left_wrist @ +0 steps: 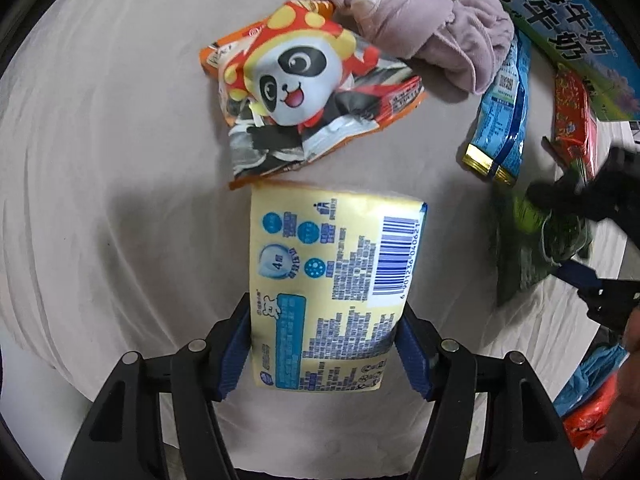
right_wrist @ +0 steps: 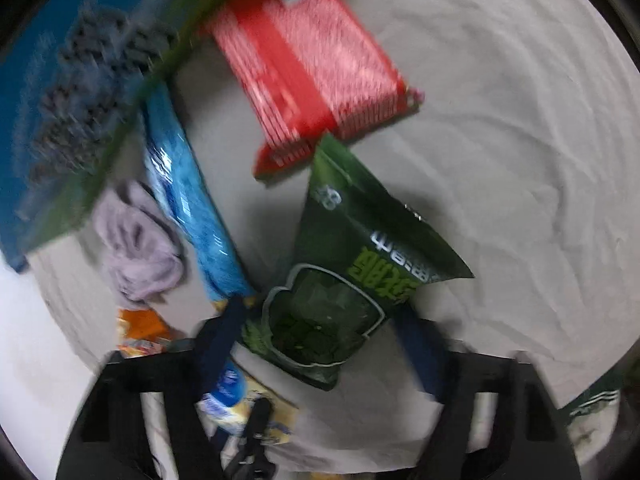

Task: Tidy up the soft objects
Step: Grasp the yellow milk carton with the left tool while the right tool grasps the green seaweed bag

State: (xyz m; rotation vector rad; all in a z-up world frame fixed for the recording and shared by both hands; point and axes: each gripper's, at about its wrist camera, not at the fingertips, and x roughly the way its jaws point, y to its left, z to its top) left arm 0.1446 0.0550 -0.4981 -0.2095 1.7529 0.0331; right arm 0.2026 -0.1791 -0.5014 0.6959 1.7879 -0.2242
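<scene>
A yellow tissue pack (left_wrist: 332,280) with a barcode lies on the pale sheet. My left gripper (left_wrist: 326,304) points down at it, and its blue pads press the pack's two long sides. In the right wrist view a dark green snack bag (right_wrist: 360,264) lies between the blue fingers of my right gripper (right_wrist: 318,312). The fingers stand close on both sides of the bag, and a thin strip of sheet shows by the right finger (right_wrist: 416,344). The picture is blurred. From the left wrist view that gripper (left_wrist: 560,196) is a dark blur over the green bag (left_wrist: 532,256).
A panda snack bag (left_wrist: 304,80), a lilac cloth (left_wrist: 432,36), a blue packet (left_wrist: 500,112) and a red packet (left_wrist: 572,120) lie beyond. A blue-green milk box (left_wrist: 560,12) stands at the back right. A hand (left_wrist: 628,360) is at the right edge.
</scene>
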